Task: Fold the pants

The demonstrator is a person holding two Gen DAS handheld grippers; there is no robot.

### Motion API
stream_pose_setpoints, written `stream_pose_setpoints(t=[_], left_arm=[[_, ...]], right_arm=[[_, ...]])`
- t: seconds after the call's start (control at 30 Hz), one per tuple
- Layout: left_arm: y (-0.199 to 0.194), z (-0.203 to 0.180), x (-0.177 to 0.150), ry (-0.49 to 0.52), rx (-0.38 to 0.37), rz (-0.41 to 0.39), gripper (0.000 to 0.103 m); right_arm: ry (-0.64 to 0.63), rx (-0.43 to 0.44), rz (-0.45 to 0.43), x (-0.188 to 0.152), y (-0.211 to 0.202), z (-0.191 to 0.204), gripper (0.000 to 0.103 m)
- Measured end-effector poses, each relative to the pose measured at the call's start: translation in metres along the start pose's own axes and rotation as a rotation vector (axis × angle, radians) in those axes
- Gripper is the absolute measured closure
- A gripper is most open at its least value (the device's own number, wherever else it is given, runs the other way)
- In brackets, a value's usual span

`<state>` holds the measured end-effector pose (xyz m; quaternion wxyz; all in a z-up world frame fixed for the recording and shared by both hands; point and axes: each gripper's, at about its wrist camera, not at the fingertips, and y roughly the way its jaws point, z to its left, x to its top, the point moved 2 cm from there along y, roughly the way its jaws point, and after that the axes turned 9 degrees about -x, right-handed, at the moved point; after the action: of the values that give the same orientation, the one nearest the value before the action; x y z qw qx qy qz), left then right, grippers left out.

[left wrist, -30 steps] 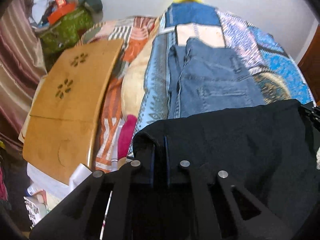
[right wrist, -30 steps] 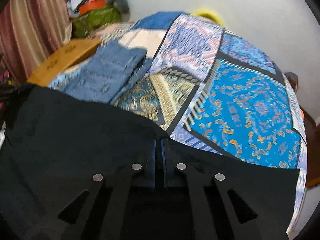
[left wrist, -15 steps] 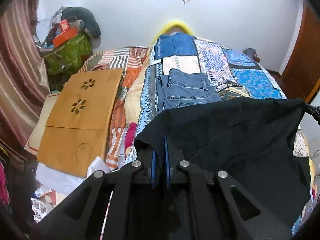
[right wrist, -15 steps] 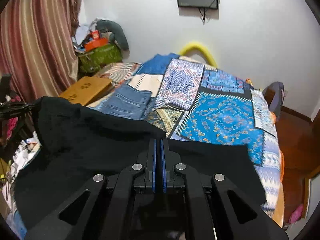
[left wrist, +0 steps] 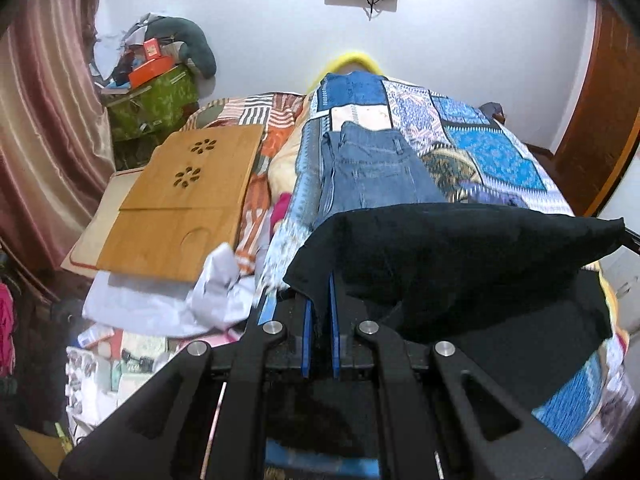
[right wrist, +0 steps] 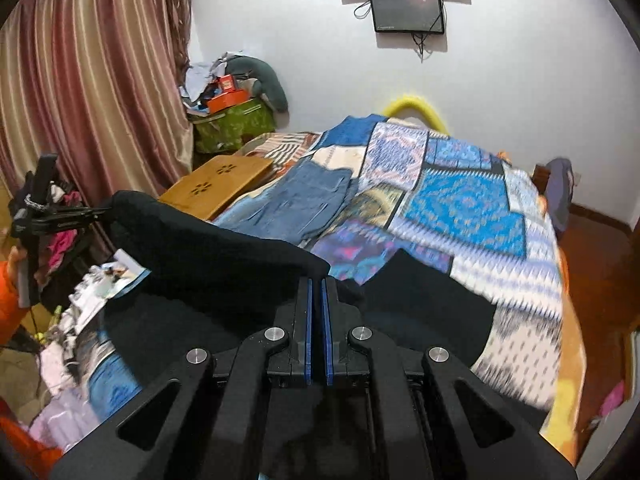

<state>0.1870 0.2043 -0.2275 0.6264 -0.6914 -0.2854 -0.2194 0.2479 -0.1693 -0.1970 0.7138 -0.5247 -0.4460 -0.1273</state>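
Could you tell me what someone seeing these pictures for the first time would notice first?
Most striking are the black pants, stretched across the foreground, with the left gripper and right gripper each shut on an edge. Beyond them, folded blue jeans lie on the bed's blue patchwork quilt, with a wooden lap desk to their left.

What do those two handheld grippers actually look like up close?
Both look alike. The left gripper and right gripper are matte black, with angular linkage arms joined by round silver pins and two narrow upright fingers edged in bright blue. No cables or markings show.
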Motion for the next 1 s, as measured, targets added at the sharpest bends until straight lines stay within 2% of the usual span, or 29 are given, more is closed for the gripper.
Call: stream_pose_setpoints(t=[0.33,0.57,0.73,0.87,0.93,1.0], left_arm=[[0.007,0.006,-0.084,-0.025,-0.007,0.067,0.096],[0.030,0.007,-0.113,-0.039,0.000,0.141,0.094],[0.027,0.008,-0.120,-0.022,0.027,0.169,0.092],[0.013,0.019,-0.114,-0.052,0.032,0.167,0.088],[0.002,0.022,-0.106,-0.067,0.039,0.143,0.084],[-0.008,0.022,-0.093,-0.070,0.050,0.111,0.074]], right_arm=[[0.050,0.006,0.091,-0.077,-0.003,0.021,0.099],[0.064,-0.016,0.176,-0.112,0.010,0.031,0.098],[0.074,-0.022,0.201,-0.117,0.005,0.028,0.098],[0.125,-0.044,0.205,-0.113,-0.005,0.011,0.098],[0.150,-0.065,0.189,-0.110,-0.011,0.004,0.098],[0.168,-0.085,0.168,-0.105,-0.018,-0.005,0.098]])
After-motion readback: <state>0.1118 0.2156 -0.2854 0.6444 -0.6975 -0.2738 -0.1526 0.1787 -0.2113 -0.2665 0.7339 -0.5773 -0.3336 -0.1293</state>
